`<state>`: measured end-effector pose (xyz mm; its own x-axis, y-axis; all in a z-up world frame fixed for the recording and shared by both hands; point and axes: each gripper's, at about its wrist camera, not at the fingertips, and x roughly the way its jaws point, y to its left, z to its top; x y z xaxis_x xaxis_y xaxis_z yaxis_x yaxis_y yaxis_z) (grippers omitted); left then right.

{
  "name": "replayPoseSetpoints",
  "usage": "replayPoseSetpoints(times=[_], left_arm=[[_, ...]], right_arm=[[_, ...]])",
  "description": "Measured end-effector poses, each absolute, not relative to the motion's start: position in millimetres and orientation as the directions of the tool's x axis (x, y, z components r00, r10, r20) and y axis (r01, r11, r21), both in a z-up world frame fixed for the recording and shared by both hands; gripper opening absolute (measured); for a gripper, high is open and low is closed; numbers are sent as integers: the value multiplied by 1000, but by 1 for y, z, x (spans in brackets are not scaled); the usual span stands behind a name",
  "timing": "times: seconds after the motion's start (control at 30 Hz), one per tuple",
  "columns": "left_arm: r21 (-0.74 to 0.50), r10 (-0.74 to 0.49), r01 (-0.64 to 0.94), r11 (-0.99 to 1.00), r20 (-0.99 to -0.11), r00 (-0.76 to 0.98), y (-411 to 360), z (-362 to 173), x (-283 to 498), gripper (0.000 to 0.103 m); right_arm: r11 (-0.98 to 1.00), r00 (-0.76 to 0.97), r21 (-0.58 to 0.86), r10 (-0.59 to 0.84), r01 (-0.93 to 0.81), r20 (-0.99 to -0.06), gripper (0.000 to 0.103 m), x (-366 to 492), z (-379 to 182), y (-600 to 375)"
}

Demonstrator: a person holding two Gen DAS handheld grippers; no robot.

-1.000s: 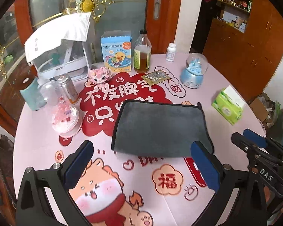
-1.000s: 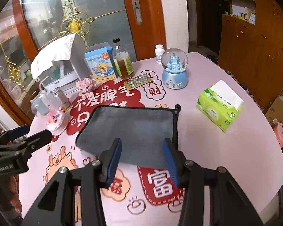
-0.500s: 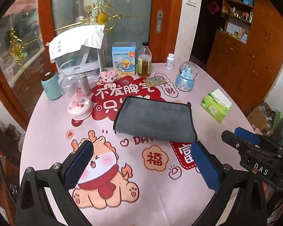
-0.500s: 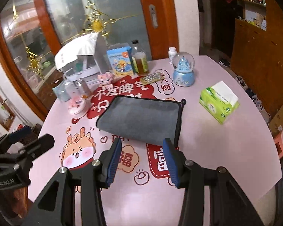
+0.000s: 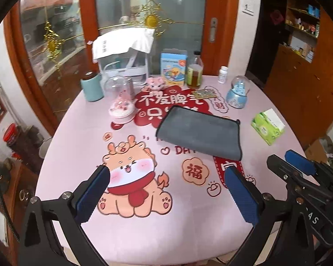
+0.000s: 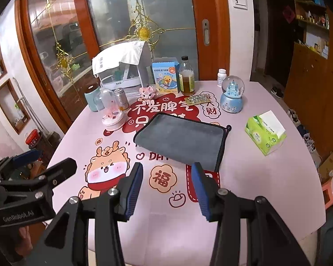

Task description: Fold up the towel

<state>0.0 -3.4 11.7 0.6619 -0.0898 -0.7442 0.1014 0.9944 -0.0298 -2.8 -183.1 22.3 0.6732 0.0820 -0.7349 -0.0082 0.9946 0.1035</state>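
Note:
A grey towel [image 5: 199, 132] with a dark edge lies folded flat in the middle of the round pink table [image 5: 144, 228]; it also shows in the right wrist view [image 6: 182, 140]. My left gripper [image 5: 166, 177] is open and empty, held above the table's near part, well short of the towel. My right gripper [image 6: 166, 173] is open and empty, also back from the towel's near edge. The right gripper shows at the right of the left wrist view [image 5: 299, 166], and the left gripper shows at the left of the right wrist view [image 6: 44, 161].
At the back of the table stand a covered white rack [image 6: 124, 71], a blue carton [image 6: 166, 77], a bottle [image 6: 187, 77], a pill jar [image 6: 221, 77], a snow globe [image 6: 232, 95], a teal cup [image 6: 92, 98] and a pink dome [image 6: 112, 115]. A green tissue box [image 6: 265, 132] lies right.
Both grippers have pulled back and up from the towel toward the table's near edge. The towel lies still and looks smaller. Both grippers stay open.

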Motion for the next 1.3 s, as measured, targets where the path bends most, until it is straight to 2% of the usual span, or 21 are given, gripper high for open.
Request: replayPoseSetpoints(times=[0.43, 1.3], left_arm=[[1, -17, 27, 1000, -744, 668, 0, 7, -14, 102], [6, -13, 29, 1000, -787, 617, -1, -7, -10, 102]], right_arm=[[997, 659, 81, 73, -17, -749, 46, -11, 18, -179], [998, 641, 55, 35, 11, -767, 46, -13, 13, -178]])
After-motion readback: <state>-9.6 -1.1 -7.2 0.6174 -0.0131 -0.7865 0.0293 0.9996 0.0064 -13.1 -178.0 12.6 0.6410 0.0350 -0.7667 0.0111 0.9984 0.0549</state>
